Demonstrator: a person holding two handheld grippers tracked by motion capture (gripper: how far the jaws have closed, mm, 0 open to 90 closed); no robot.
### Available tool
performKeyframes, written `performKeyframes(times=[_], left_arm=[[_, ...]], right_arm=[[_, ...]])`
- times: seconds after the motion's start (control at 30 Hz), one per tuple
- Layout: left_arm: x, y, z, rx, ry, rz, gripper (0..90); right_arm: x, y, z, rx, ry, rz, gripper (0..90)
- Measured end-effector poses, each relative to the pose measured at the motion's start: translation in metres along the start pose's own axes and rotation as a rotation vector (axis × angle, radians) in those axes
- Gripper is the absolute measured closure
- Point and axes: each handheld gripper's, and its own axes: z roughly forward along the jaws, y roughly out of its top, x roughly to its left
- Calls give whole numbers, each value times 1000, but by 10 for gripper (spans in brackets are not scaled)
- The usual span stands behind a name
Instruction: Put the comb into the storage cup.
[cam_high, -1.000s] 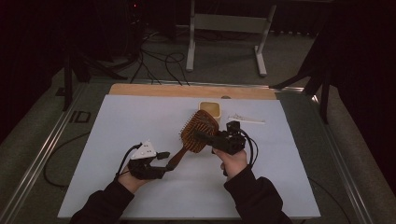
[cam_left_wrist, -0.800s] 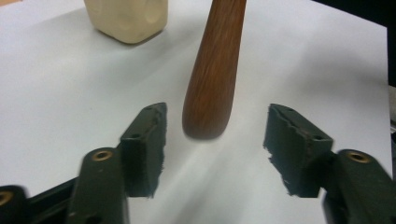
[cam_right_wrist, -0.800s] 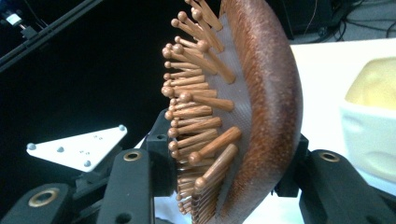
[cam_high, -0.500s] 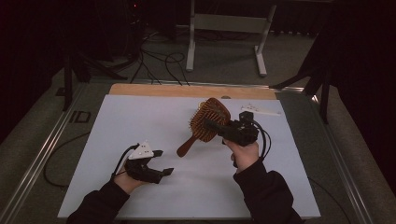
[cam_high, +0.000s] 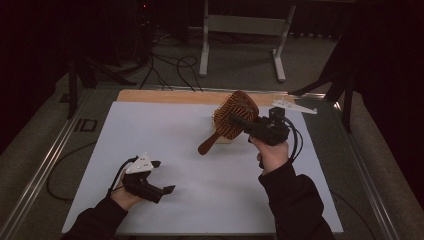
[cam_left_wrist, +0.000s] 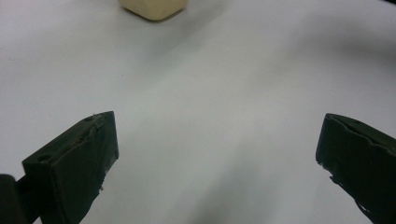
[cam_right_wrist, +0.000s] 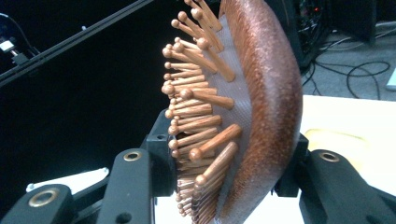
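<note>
Jaws of my right gripper (cam_high: 239, 121) clamped on wooden paddle hairbrush (cam_high: 234, 117), head pinched, handle slanting down, lifted above white mat (cam_high: 165, 135); my left gripper (cam_high: 162, 176) low over mat, jaws just opened wide, nothing between; cream block (cam_left_wrist: 152, 7) ahead

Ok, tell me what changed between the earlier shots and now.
The left gripper let go of the hairbrush handle, its jaws just opening, nothing between them. The right gripper lifted the brush up and away by its head. The cream block stayed on the white sheet.
</note>
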Motion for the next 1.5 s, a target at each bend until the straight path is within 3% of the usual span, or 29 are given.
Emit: performKeyframes(times=[0.4, 0.8, 1.17, 1.5], left_arm=[[11, -19, -17, -39, 24, -28, 0], [14, -30, -24, -69, 58, -15, 0], [13, -39, -27, -98, 53, 4, 0], [13, -41, -29, -123, 49, 13, 0]], right_arm=[[-3, 30, -4, -42, -42, -21, 536], [-14, 48, -6, -67, -85, -23, 536], [-28, 68, -4, -81, -158, -43, 535], [-44, 76, 9, -78, -210, -36, 535]])
